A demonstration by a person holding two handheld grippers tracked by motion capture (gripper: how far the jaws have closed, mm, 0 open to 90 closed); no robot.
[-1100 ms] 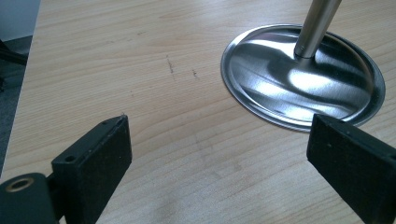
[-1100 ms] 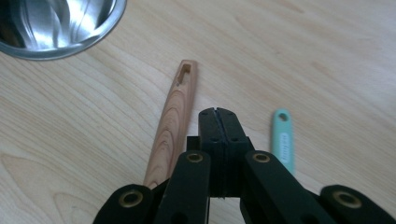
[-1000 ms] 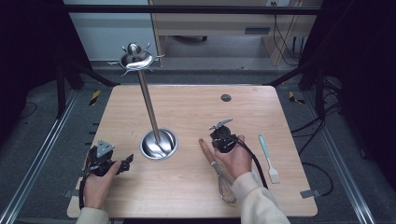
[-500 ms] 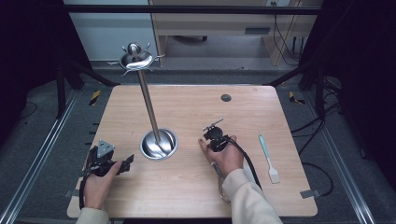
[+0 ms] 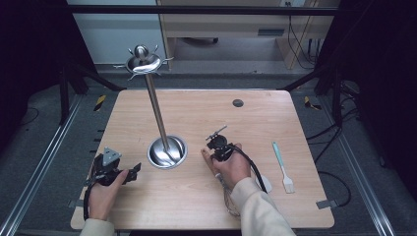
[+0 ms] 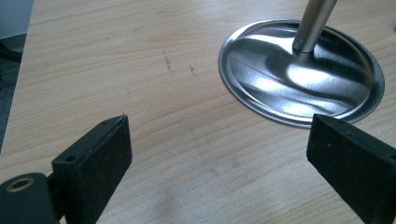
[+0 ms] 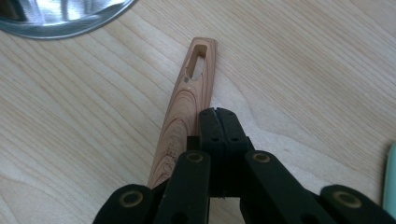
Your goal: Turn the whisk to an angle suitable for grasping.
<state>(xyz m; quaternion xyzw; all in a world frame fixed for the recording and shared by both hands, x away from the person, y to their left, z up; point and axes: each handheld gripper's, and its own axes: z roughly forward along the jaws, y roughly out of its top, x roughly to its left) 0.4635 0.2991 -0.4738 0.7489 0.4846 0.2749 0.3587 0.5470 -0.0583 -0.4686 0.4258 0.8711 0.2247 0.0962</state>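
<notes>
Two right fingers [image 7: 215, 112] (pressed together, empty) sit just beside wooden handle [image 7: 187, 107].

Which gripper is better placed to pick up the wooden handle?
Right. The right gripper, jaws shut, sits directly beside the wooden handle; the left gripper is open, across the stand base.

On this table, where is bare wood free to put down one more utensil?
The far half, between the stand's base and the round hole, is bare. So is the near strip between both hands. It is crowded around the right gripper, the wooden handle and the pastry brush.
</notes>
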